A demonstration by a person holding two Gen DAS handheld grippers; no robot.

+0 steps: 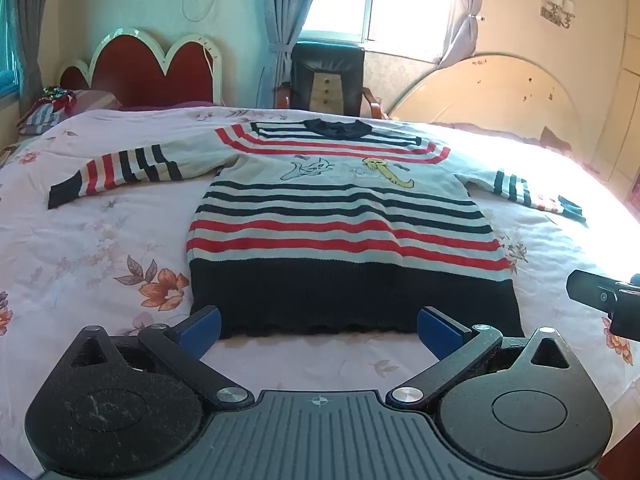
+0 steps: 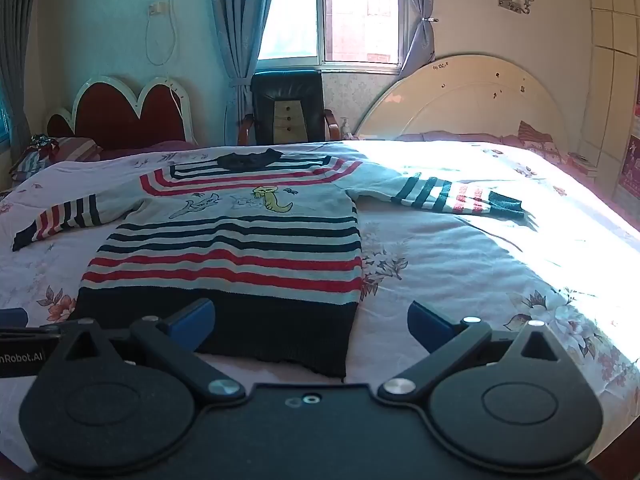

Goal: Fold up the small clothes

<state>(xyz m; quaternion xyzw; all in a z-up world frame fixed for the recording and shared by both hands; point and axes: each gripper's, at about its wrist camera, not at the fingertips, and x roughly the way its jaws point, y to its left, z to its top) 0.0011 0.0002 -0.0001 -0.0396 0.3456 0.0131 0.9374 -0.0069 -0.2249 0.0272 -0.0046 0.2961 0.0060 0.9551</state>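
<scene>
A small knitted sweater (image 1: pixel 340 216) (image 2: pixel 240 248) with red, navy and pale stripes and cartoon figures lies flat, front up, on the bed. Both sleeves are spread out sideways, the navy hem nearest me. My left gripper (image 1: pixel 318 326) hovers open just short of the middle of the hem, nothing between its blue pads (image 1: pixel 202 328). My right gripper (image 2: pixel 312 326) is open too, over the hem's right corner, its left pad (image 2: pixel 192 324) above the navy band. Part of the right gripper (image 1: pixel 608 300) shows at the left wrist view's right edge.
The bed is covered by a pink floral sheet (image 1: pixel 100 248) (image 2: pixel 480 264), sunlit on the right. A dark chair (image 1: pixel 326 78) stands behind it under the window, with two headboards (image 1: pixel 152 68) (image 2: pixel 464 96) against the wall. Pillows (image 1: pixel 56 108) lie far left.
</scene>
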